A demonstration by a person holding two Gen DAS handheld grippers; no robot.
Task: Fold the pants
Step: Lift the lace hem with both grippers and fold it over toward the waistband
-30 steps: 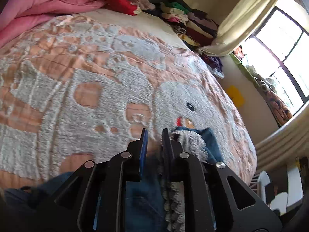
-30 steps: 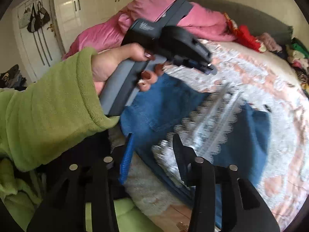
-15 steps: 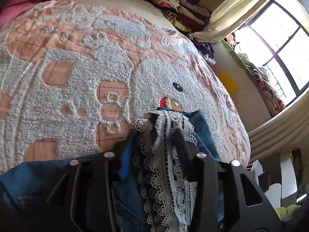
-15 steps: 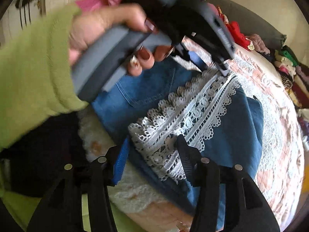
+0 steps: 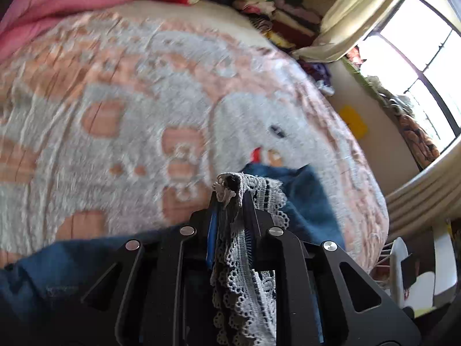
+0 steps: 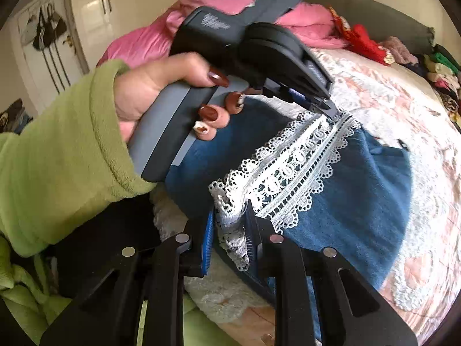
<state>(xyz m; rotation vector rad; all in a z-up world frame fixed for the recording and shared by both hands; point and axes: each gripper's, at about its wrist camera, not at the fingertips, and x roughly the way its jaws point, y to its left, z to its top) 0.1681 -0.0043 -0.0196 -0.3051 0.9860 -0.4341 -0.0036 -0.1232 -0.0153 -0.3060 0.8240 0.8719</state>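
Blue denim pants (image 6: 345,201) with a white lace hem (image 6: 291,170) lie on the near edge of the bed. My right gripper (image 6: 229,216) is shut on the near end of the lace hem. My left gripper (image 5: 230,199) is shut on the far end of the same lace hem (image 5: 245,259), with denim (image 5: 308,201) spread beside it. In the right wrist view the left gripper (image 6: 325,109) is held in a hand with a green sleeve and pinches the lace at its far end.
The bed carries a pink and white textured blanket (image 5: 129,101). A pink quilt (image 5: 57,5) and piles of clothes (image 5: 273,14) lie at the far side. A window (image 5: 417,57) is on the right. A cupboard (image 6: 115,5) stands behind.
Both grippers have closed on the lace hem, which was between open jaws half a second ago. The left gripper has lifted slightly with it.
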